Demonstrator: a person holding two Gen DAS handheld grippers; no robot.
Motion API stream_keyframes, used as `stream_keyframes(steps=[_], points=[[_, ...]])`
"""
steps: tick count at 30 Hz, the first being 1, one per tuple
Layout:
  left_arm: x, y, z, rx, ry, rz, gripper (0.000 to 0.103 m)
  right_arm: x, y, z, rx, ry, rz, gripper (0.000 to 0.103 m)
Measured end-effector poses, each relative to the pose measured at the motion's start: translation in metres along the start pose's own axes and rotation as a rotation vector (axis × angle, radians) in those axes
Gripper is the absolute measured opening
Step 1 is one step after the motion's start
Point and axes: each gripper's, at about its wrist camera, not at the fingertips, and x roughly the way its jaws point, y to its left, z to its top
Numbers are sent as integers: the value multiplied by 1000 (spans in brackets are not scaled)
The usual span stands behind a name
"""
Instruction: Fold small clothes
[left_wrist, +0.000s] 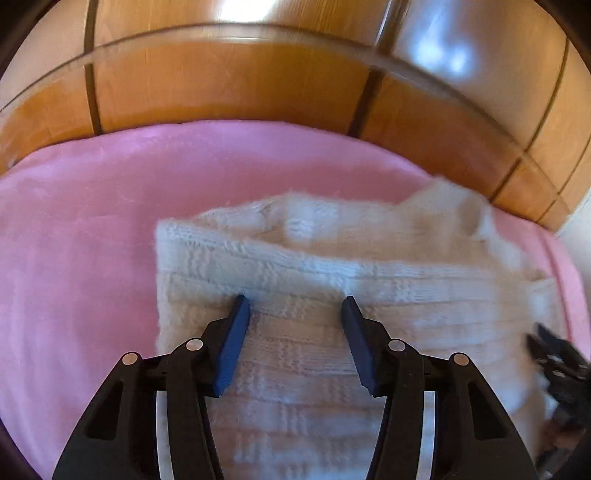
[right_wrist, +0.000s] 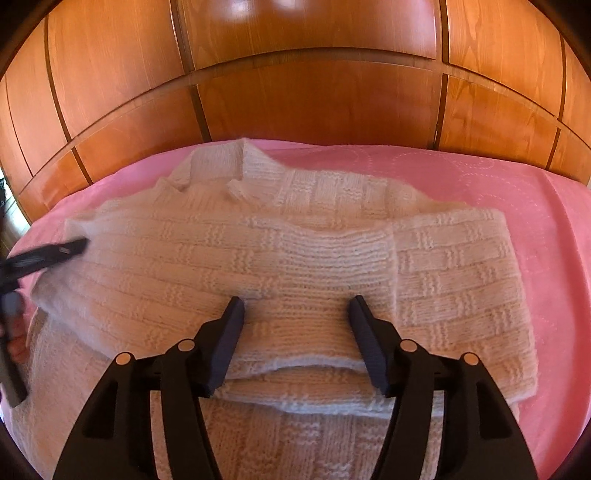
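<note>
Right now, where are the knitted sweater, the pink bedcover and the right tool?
knitted sweater (right_wrist: 317, 254): right wrist view, on the ribbed band across its folded middle.
pink bedcover (right_wrist: 546, 206): right wrist view, bare patch beside the sweater.
right tool (right_wrist: 297, 308): right wrist view, midway between its open fingertips.
</note>
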Motion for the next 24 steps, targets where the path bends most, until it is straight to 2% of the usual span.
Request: stream_keyframes(steps=[5, 8, 10, 19, 24], points=[[1, -12, 0, 39, -23, 71, 54, 4, -1, 1, 5, -2, 10, 63], [-18, -12, -3, -14, -21, 61, 55, 3, -1, 1, 8, -5, 12, 63], [-35, -16, -10, -18, -27, 52, 62, 3, -2, 0, 12, -6, 15, 63], [-103, -50, -60, 86, -113, 58, 63, 3, 0, 0, 6, -6, 14, 66], [-123, -54, -69, 104, -142, 48, 63, 4, 2, 2, -6, -6, 1, 67]])
